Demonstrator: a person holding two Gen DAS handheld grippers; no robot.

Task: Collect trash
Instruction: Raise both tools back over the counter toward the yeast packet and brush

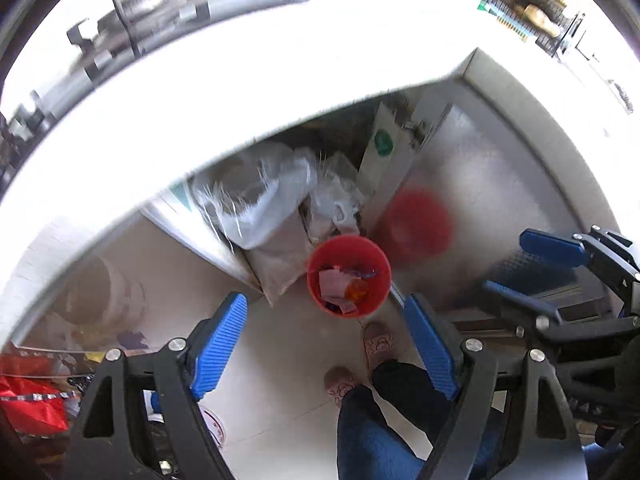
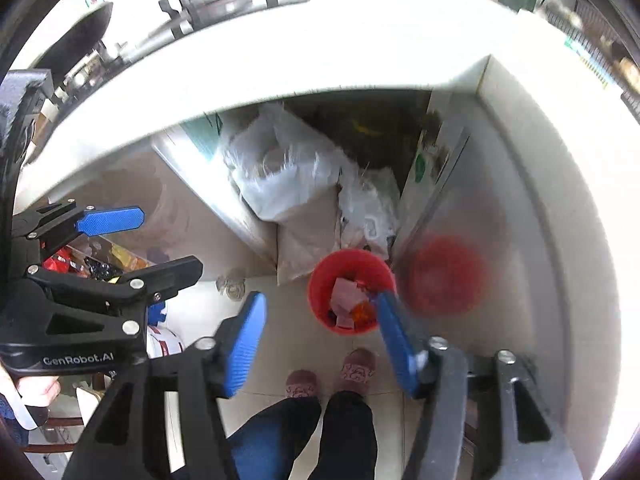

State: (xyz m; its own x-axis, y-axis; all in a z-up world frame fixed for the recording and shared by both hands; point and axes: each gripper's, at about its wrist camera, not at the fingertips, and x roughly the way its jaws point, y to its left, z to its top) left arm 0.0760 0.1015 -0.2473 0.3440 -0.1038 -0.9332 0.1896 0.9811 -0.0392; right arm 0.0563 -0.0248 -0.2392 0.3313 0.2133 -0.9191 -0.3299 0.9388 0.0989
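Both tongs (image 1: 326, 346) (image 2: 318, 346) gape | red bin (image 1: 349, 276) below | hand (image 2: 38, 394) right-view only

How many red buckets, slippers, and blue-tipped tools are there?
Red bucket: 1
Slippers, one beside the other: 2
Tools, the left tool and the right tool: 2
Total: 5

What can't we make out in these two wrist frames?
- Red bin contents: both views, scraps too small to identify.
- Red patch on the steel panel: blurred in both views, seemingly the bin's reflection.
- White bags under the counter: contents hidden by plastic and motion blur.
- Counter surface: overexposed in both views.
- Left gripper and right gripper: open, nothing between the pads.
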